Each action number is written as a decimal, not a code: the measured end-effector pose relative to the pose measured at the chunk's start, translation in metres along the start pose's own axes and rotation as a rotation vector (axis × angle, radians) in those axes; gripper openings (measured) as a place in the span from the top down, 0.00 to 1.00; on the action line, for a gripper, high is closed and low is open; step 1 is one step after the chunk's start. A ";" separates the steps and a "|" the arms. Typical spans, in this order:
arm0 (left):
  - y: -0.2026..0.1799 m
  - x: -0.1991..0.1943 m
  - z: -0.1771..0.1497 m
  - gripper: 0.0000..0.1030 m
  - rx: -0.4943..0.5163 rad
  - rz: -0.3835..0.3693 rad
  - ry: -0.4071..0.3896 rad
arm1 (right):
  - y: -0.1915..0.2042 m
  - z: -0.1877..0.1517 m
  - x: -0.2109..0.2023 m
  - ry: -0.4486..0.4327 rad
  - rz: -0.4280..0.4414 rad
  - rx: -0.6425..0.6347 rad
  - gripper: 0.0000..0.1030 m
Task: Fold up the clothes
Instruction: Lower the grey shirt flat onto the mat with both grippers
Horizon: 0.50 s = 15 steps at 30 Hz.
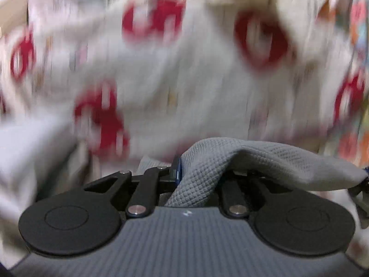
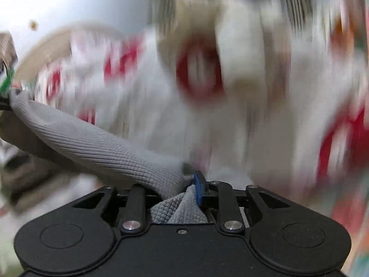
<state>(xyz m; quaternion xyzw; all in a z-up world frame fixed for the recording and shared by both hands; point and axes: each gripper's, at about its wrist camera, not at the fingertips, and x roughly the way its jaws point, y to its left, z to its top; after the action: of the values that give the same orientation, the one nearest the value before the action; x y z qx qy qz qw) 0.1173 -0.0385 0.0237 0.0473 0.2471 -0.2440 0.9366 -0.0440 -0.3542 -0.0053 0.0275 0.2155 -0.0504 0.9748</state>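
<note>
A grey waffle-knit garment (image 1: pixel 249 161) is pinched in my left gripper (image 1: pixel 178 173); it bunches over the fingers and trails off to the right. My right gripper (image 2: pixel 193 184) is shut on the same grey garment (image 2: pixel 96 145), which stretches taut from its blue-padded fingers (image 2: pixel 199 188) away to the far left edge. Both grippers hold the cloth lifted. The fingertips themselves are mostly hidden by fabric.
Behind the garment lies a white bedsheet with red round prints, in the left wrist view (image 1: pixel 207 73) and the right wrist view (image 2: pixel 253 120), heavily motion-blurred. A pale wall (image 2: pixel 80 2) and a beige curved edge (image 2: pixel 46 48) show at upper left.
</note>
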 end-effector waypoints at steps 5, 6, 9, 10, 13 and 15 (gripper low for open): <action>0.016 0.076 -0.108 0.88 -0.080 0.093 0.338 | -0.024 -0.122 0.055 0.400 -0.020 0.234 0.67; 0.020 0.081 -0.120 0.88 -0.097 0.110 0.358 | -0.027 -0.129 0.052 0.393 -0.017 0.278 0.66; 0.031 0.076 -0.130 0.88 -0.151 0.130 0.353 | -0.033 -0.142 0.034 0.346 -0.014 0.389 0.63; 0.033 0.072 -0.130 0.88 -0.155 0.135 0.340 | -0.036 -0.145 0.030 0.328 -0.028 0.420 0.60; 0.037 0.066 -0.129 0.87 -0.161 0.146 0.309 | -0.048 -0.164 0.016 0.295 -0.059 0.572 0.57; 0.038 0.065 -0.132 0.85 -0.162 0.161 0.307 | -0.055 -0.180 0.010 0.302 -0.051 0.659 0.57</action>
<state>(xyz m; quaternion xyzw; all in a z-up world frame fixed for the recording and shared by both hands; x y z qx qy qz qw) 0.1266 -0.0056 -0.1247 0.0279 0.4014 -0.1372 0.9051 -0.1165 -0.3964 -0.1746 0.3419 0.3297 -0.1367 0.8693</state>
